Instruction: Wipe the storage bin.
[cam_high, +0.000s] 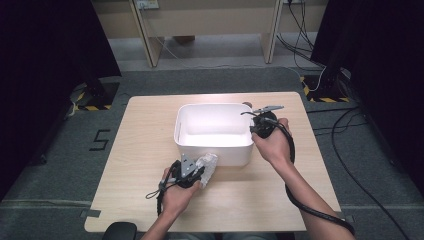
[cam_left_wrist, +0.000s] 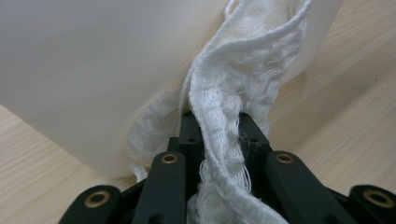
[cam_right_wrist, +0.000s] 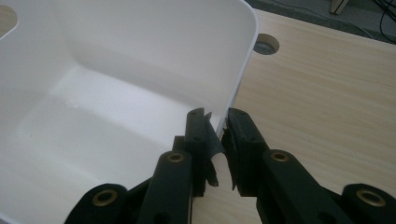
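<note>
Tub (cam_high: 214, 145) sits bare inside, cloth (cam_high: 207, 166) outside.

White cloth (cam_high: 207, 166) held at the left gripper (cam_high: 192, 172) jaws, white bin (cam_high: 214, 150) just beyond on the table (cam_high: 145, 145), bin's right rim clamped by the right gripper (cam_high: 259, 127) jaws

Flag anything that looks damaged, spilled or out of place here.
Nothing is spilled or broken. The white cloth hangs bunched in the left gripper outside the white tub; the pad covering on the right gripper, clamped on the tub's rim, looks frayed.
</note>
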